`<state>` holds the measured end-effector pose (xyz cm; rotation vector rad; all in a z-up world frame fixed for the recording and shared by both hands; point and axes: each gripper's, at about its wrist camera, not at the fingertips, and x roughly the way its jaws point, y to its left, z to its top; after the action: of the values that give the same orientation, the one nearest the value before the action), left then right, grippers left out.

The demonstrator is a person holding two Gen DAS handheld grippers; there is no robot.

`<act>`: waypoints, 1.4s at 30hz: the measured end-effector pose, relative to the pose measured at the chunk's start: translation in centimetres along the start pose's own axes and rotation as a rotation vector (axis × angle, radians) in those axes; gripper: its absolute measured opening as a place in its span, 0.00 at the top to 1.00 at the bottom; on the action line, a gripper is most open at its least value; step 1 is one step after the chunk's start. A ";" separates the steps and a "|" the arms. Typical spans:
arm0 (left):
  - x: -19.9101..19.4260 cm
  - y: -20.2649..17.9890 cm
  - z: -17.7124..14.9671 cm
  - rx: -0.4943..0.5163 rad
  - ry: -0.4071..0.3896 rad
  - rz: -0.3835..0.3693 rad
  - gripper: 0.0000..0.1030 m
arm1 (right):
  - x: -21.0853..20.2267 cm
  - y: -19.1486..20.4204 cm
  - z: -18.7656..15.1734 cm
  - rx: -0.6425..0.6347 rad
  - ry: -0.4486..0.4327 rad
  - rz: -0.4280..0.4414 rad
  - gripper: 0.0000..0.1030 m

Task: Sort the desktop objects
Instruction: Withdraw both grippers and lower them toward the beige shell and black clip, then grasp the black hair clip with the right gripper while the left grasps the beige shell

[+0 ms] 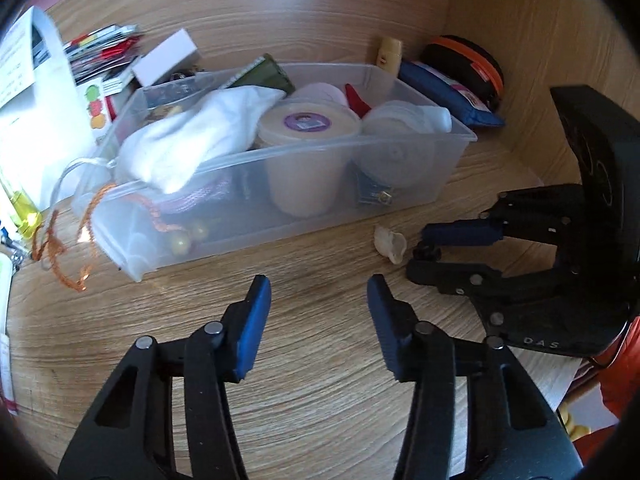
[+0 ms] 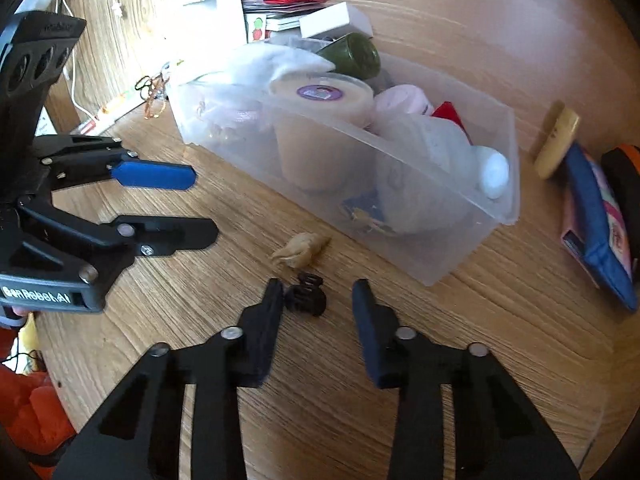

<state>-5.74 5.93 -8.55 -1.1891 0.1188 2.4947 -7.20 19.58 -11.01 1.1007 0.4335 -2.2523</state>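
A small black hair clip [image 2: 306, 300] lies on the wooden desk between the fingers of my right gripper [image 2: 318, 294]. The left fingertip touches it and the right pad stands a little off it, so the jaws are open around it. A beige lump [image 2: 300, 250] lies just beyond the clip, in front of a clear plastic bin [image 2: 400, 148]. The bin holds a white cloth, a cream tub, a green bottle and other items. My left gripper [image 1: 318, 284] hovers open over bare desk with nothing between its fingers. It faces the bin [image 1: 360, 142], and the right gripper [image 1: 420, 252] is to its right.
A blue pouch [image 2: 596, 232], a black and orange case [image 1: 468, 64] and a cream bottle [image 2: 556, 140] lie past the bin's right end. Papers and small boxes [image 1: 40, 92] pile at the bin's left end, with an orange cord [image 1: 60, 248] trailing out. A wooden side wall [image 1: 540, 40] rises on the right.
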 end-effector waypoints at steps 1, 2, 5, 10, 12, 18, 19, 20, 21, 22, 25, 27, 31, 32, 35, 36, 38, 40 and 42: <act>0.2 -0.4 0.1 0.012 0.007 -0.003 0.57 | 0.0 0.1 0.1 -0.001 -0.002 0.003 0.79; 0.4 -0.7 0.3 0.022 0.013 -0.008 0.58 | 0.0 0.1 0.1 -0.004 -0.004 -0.003 0.82; 1.1 -1.9 0.7 0.058 0.031 -0.014 0.61 | -0.3 0.1 -0.1 -0.003 -0.019 -0.014 0.82; 2.0 -3.7 1.3 0.114 0.048 -0.022 0.65 | -2.0 -0.9 -0.6 0.020 -0.066 -0.035 0.82; 2.3 -4.1 1.7 0.122 0.054 -0.037 0.68 | -2.6 -1.5 -0.9 0.044 -0.076 -0.042 0.82; 4.4 -4.6 3.3 0.132 0.101 -0.061 0.87 | -5.2 -2.8 -1.7 0.106 -0.134 -0.024 0.82; 4.5 -4.5 3.4 0.128 0.099 -0.065 0.87 | -5.6 -2.9 -1.7 0.108 -0.146 -0.022 0.82; 4.5 -4.4 3.4 0.126 0.096 -0.071 0.87 | -6.2 -2.9 -1.7 0.105 -0.162 -0.027 0.82; 4.5 -4.3 3.4 0.123 0.094 -0.073 0.87 | -6.4 -2.9 -1.6 0.102 -0.171 -0.033 0.82; 4.4 -4.3 3.3 0.121 0.093 -0.075 0.87 | -6.8 -2.8 -1.6 0.098 -0.178 -0.037 0.82; 4.3 -4.3 3.3 0.119 0.086 -0.073 0.87 | -7.6 -2.8 -1.6 0.088 -0.196 -0.042 0.82; 4.0 -4.2 3.2 0.121 0.081 -0.073 0.87 | -7.5 -2.9 -1.2 0.090 -0.202 -0.041 0.82; 4.0 -4.4 3.2 0.136 0.085 -0.058 0.87 | -7.2 -2.9 -0.8 0.099 -0.204 -0.029 0.82; 4.1 -4.5 3.3 0.141 0.090 -0.054 0.87 | -7.1 -2.9 -0.9 0.101 -0.204 -0.029 0.82; 4.5 -4.7 3.4 0.151 0.101 -0.047 0.87 | -7.0 -3.0 -1.0 0.110 -0.204 -0.023 0.82; 4.7 -4.8 3.5 0.153 0.104 -0.045 0.87 | -7.1 -3.0 -1.2 0.112 -0.204 -0.023 0.82; 5.0 -5.0 3.7 0.156 0.105 -0.038 0.86 | -7.0 -3.1 -1.3 0.116 -0.204 -0.025 0.82; 5.3 -5.2 4.0 0.151 0.105 -0.033 0.86 | -7.1 -3.4 -1.3 0.124 -0.205 -0.019 0.82; 5.6 -5.2 4.3 0.144 0.104 -0.030 0.85 | -7.1 -3.5 -1.4 0.128 -0.206 -0.020 0.82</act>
<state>-10.18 13.38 -9.63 -1.2497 0.3003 2.3545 -5.12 25.57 -6.05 0.9160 0.2192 -2.4087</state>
